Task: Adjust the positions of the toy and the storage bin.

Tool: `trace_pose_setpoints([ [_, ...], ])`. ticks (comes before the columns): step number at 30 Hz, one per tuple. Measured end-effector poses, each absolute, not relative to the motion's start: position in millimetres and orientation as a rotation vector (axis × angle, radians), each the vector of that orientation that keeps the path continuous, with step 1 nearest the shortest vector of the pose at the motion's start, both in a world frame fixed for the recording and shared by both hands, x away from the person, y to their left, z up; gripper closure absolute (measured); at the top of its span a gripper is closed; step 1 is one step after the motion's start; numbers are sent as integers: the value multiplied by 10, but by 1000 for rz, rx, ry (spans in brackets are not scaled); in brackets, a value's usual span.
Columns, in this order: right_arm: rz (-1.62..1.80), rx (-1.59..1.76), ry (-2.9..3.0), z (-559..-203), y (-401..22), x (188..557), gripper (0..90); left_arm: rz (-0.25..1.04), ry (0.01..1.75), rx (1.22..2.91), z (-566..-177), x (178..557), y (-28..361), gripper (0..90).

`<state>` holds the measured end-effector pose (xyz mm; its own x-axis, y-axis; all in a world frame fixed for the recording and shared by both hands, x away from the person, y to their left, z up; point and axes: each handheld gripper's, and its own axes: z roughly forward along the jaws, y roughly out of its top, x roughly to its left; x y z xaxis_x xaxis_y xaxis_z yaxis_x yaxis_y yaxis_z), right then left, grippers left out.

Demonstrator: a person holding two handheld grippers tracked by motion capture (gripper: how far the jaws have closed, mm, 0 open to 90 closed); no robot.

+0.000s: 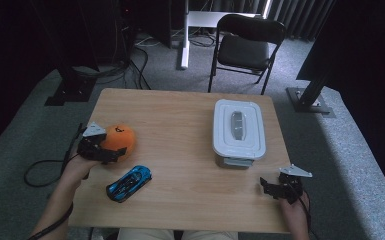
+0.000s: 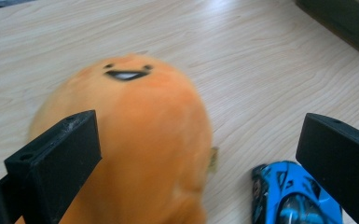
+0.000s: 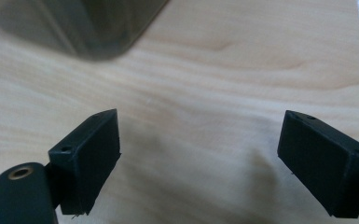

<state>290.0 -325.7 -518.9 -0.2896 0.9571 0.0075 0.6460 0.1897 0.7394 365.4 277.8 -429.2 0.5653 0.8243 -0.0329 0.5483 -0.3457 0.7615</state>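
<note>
An orange plush ball (image 1: pixel 119 139) with a smiling face sits near the table's left edge. My left gripper (image 1: pixel 111 151) is at it, jaws wide apart. In the left gripper view the plush (image 2: pixel 135 140) lies against the left jaw, with a wide gap to the right jaw, so my left gripper (image 2: pixel 200 126) is open. A blue toy car (image 1: pixel 129 182) lies just in front of the plush, its nose by the right jaw (image 2: pixel 291 196). My right gripper (image 1: pixel 270 186) rests at the table's front right, open (image 3: pixel 200 126) over bare wood.
A white lidded box (image 1: pixel 239 131) stands at the right of the wooden table (image 1: pixel 180 115), and its corner (image 3: pixel 88 28) sits just beyond my right jaws. A black folding chair (image 1: pixel 245 47) stands behind the table on the carpet.
</note>
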Motion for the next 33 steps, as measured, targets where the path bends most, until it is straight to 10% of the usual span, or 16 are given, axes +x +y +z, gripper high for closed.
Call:
trace_pose_setpoints([
  [33,899,1519,1966,-5112,-3294,3363,130,348,989,2148,-4616,4204,1504,5],
])
